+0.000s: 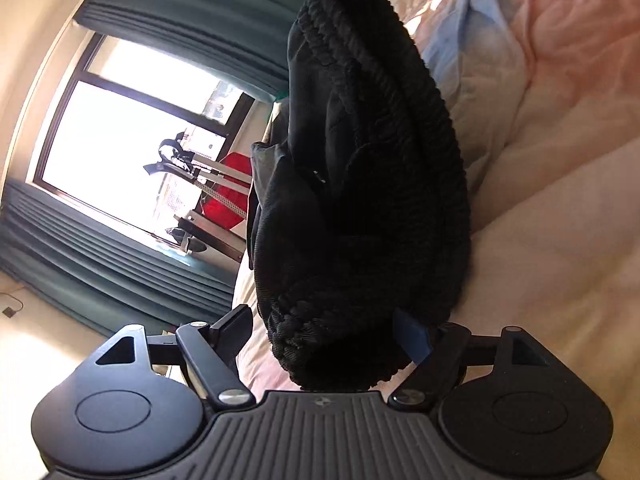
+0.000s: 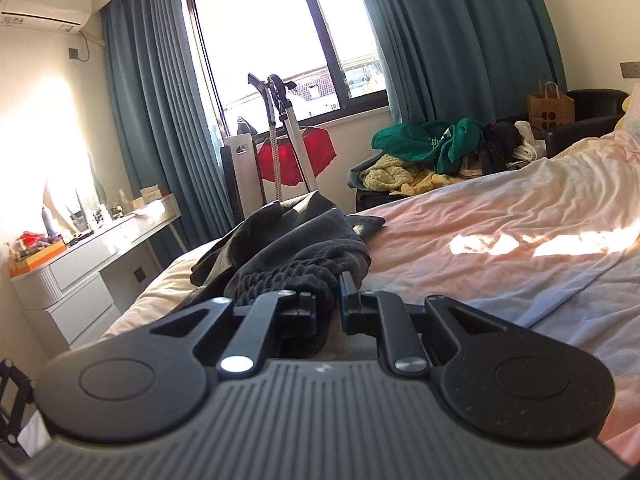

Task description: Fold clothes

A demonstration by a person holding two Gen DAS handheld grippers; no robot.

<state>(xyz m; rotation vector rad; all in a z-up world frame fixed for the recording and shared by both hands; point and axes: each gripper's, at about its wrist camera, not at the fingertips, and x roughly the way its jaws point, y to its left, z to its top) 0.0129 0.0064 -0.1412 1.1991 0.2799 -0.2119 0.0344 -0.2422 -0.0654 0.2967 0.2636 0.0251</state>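
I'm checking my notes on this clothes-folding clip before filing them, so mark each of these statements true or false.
1. The black garment lies on the bed. True.
2. The right hand-held gripper is wide open, clear of any fabric. False: its fingers are close together with the garment's ribbed edge between them.
3. The curtains are red. False: they are teal.
4. A brown paper bag stands at the far side of the room. True.
5. The left hand-held gripper has dark fabric between its fingers. True.
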